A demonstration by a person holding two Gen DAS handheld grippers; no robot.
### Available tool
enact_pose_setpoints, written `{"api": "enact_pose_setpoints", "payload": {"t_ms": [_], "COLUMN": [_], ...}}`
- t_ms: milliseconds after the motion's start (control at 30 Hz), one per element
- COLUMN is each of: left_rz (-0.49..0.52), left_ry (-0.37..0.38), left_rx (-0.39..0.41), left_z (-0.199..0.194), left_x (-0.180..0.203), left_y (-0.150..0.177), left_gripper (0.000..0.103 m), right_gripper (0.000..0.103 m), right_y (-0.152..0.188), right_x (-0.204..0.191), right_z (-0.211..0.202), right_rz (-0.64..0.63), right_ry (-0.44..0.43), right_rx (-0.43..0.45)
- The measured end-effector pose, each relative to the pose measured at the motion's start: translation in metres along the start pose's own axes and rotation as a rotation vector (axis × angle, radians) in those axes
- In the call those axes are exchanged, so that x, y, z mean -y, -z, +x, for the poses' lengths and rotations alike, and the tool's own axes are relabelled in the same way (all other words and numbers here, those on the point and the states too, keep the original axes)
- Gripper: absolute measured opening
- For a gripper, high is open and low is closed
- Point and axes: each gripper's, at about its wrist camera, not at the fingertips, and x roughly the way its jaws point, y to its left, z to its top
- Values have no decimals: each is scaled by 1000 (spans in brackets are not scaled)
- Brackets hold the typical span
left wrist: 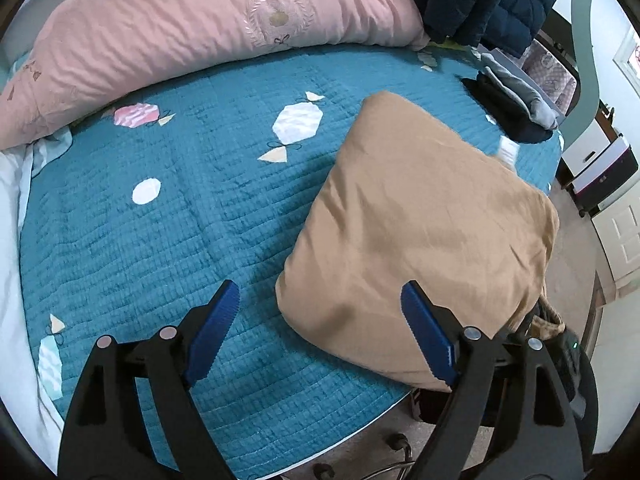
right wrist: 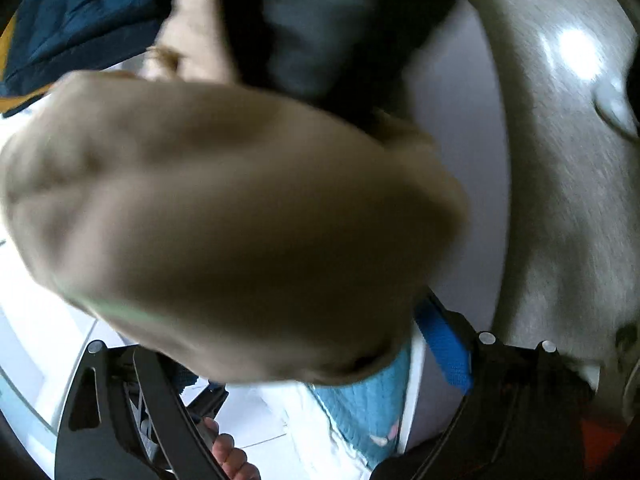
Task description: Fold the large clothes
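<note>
Teal quilted bedspread with candy-shaped patches fills most of the left wrist view; a pink comforter is bunched along its far edge. Tan garment: folded into a thick, puffy square with soft creases, lying near the bed's right edge, one corner overhanging it. Dark folded clothes sit beyond it. Left gripper: blue pads spread wide, holding nothing, right pad just beside the bundle's near corner. Right gripper: view blurred, tan cloth covers the fingers; grip state cannot be told.
</note>
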Motion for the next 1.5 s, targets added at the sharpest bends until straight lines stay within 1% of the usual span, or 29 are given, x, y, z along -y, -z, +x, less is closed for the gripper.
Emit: {"api": "enact_pose_setpoints", "payload": {"t_ms": [67,100,133,167,200,233,300,367,433,500,533,567,600,633,667,733,767,833,867,900,933,967,1000,1033,1067,1167,1300,1367,1500], "left_rz": [6,10,16,19,27,41,86,107,89,68,63,65,70,64,43,-28,-52,-58,-54,-59,-65,-74,-73,-69,-65,-79,-72,-87,-91], "left_ry": [12,36,48,50,51,54,54,44,67,129,133,108,55,40,18,28,32,38,30,32,31,36,35,30,28,30,27,41,71], "left_rx": [-7,-8,-6,3,7,5,10,20,17,5,-8,-43,-106,-137,-173,-207,-210,-208,-208,-210,-214,-221,-224,-222,-218,-216,-201,-199,-194], "left_z": [1,1,1,1,1,3,8,13,19,28,35,49,72,87,104,125,130,133,135,138,140,142,145,147,149,150,149,149,148], "left_x": [2,5,8,13,18,23,40,52,61,74,79,86,93,94,93,85,81,79,79,77,76,74,74,74,73,71,74,73,68], "left_y": [-2,-4,-5,-8,-11,-14,-23,-32,-43,-53,-57,-60,-63,-62,-61,-57,-56,-54,-53,-53,-53,-54,-55,-56,-56,-57,-57,-56,-55], "left_gripper": [84,84,84,84,85,85,86,86,86,87,89,90,89,89,89,91,93,93,93,94,95,97,99,99,99,99,99,99,99], "right_gripper": [82,75,57,49,38,32,27,25,23,23,23,23,24,24,25,31,32,43,47,51,54,56,59,66,70,78,90,90,90], "right_y": [-7,-11,-14,-17,-19,-21,-27,-39,-54,-69,-78,-87,-93,-100,-107,-110,-114,-118,-122,-130,-134,-136,-138,-141,-149,-161,-172,-180,-183], "right_x": [-10,-13,-15,-20,-25,-32,-43,-58,-71,-91,-101,-105,-105,-103,-95,-81,-70,-64,-56,-47,-42,-38,-35,-30,-25,-31,-48,-44,-45], "right_z": [2,3,4,3,1,-2,-9,-21,-32,-41,-42,-43,-40,-37,-35,-35,-36,-40,-38,-35,-34,-34,-33,-31,-28,-23,-8,-6,1], "right_rz": [-31,-46,-68,-104,-142,-180,-233,-283,-343,-450,-499,-510,-511,-499,-475,-418,-378,-375,-342,-318,-312,-306,-290,-272,-262,-292,-345,-302,-291], "right_ry": [-31,-24,-20,-16,-2,6,20,37,78,152,179,202,216,218,204,165,127,99,75,53,46,26,-6,-40,-48,-56,-24,-18,82], "right_rx": [-11,-22,-28,-40,-48,-52,-64,-71,-68,-62,-69,-60,-86,-101,-93,-115,-103,-105,-108,-116,-123,-130,-141,-150,-166,-221,-255,-242,-181]}}
